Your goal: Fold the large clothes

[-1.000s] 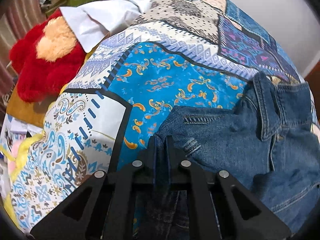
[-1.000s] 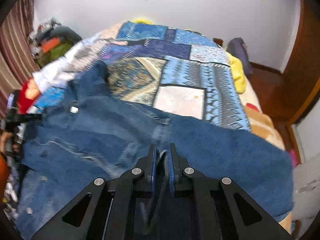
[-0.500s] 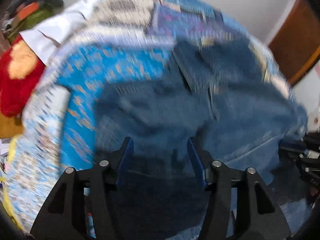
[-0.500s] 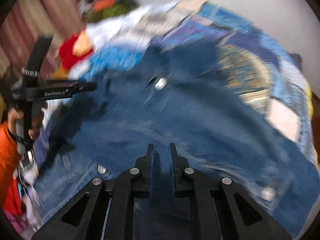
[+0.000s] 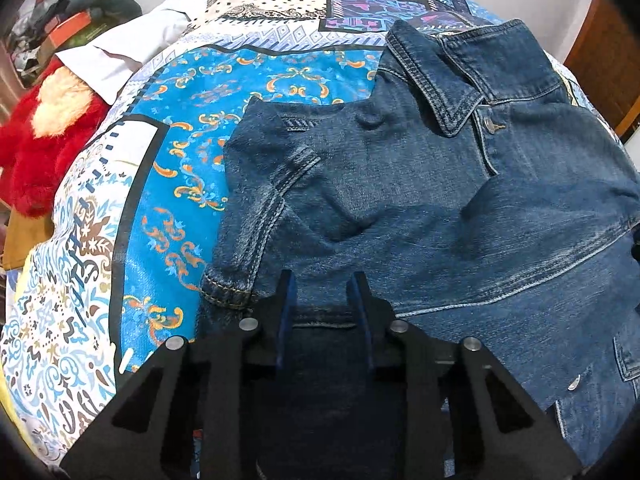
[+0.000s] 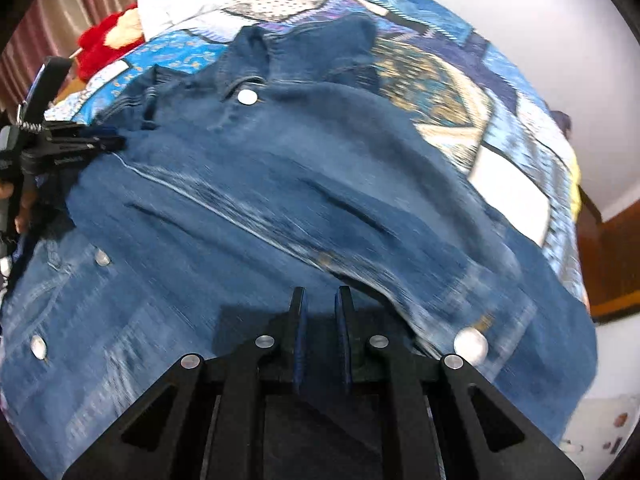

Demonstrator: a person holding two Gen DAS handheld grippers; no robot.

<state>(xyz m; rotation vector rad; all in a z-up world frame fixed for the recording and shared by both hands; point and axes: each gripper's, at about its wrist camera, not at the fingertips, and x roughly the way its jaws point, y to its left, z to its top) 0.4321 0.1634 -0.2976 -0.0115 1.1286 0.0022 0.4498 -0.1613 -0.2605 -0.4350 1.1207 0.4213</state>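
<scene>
The denim jacket (image 5: 420,200) lies spread on the bed (image 5: 168,168), front side up, with its collar (image 5: 440,80) at the far end and 1 sleeve folded in over its side. The job looks like it is at the start of a fold: the jacket is being laid flat and its near edge picked up. The left gripper (image 5: 323,292) points steeply down at the near hem; its jaws have just been closing, with denim between them, but they stand a little apart and I cannot tell if they press on it yet. The right gripper (image 6: 321,308) also points steeply down and is clenched on the jacket's near edge. Next, both hands would need to grip, then lift and carry the hem toward the collar
</scene>
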